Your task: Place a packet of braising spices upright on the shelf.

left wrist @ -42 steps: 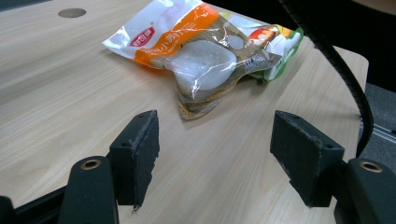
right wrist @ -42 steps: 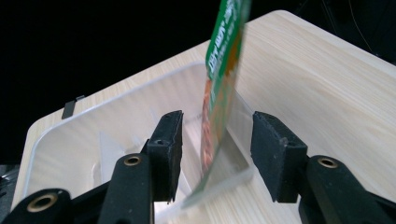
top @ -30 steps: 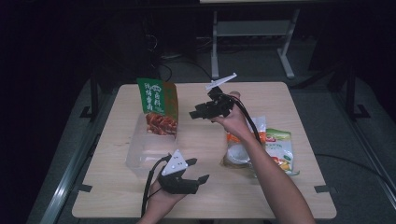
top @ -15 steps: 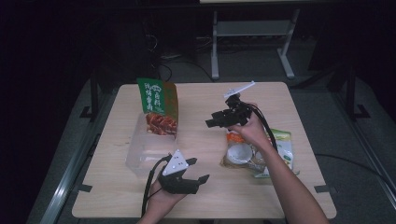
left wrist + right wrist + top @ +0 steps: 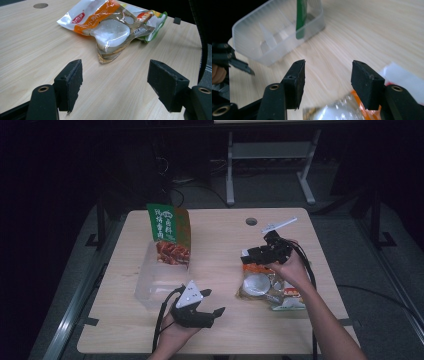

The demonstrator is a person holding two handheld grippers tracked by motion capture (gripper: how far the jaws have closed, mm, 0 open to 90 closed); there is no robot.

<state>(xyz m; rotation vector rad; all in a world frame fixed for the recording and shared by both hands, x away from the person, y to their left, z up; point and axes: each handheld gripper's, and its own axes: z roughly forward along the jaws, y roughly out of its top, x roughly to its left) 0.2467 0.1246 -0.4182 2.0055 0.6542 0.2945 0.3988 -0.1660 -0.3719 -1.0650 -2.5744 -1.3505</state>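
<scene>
A green snack bag [image 5: 170, 232] stands upright in the far end of a clear plastic bin [image 5: 150, 285] on the table's left half. A pile of snack packets [image 5: 265, 287] in clear, orange and green wrap lies on the right half. My right gripper [image 5: 246, 256] hovers over the far edge of that pile and points left. Its jaws have just been opening and nothing is between them [image 5: 328, 75]. My left gripper [image 5: 214, 302] rests near the front edge, open and empty [image 5: 115, 75]. It faces the packets [image 5: 112, 27].
The wooden table [image 5: 220, 235] has a round cable hole [image 5: 251, 221] near its far edge. In the right gripper view the bin [image 5: 262, 40] with the green bag [image 5: 301, 17] lies ahead, and the left gripper [image 5: 227, 57] is at the left edge. Dark floor surrounds the table.
My right gripper has moved from the table's middle to the right and nearer the person, and now hangs over the snack packets. The left gripper has stayed in place.
</scene>
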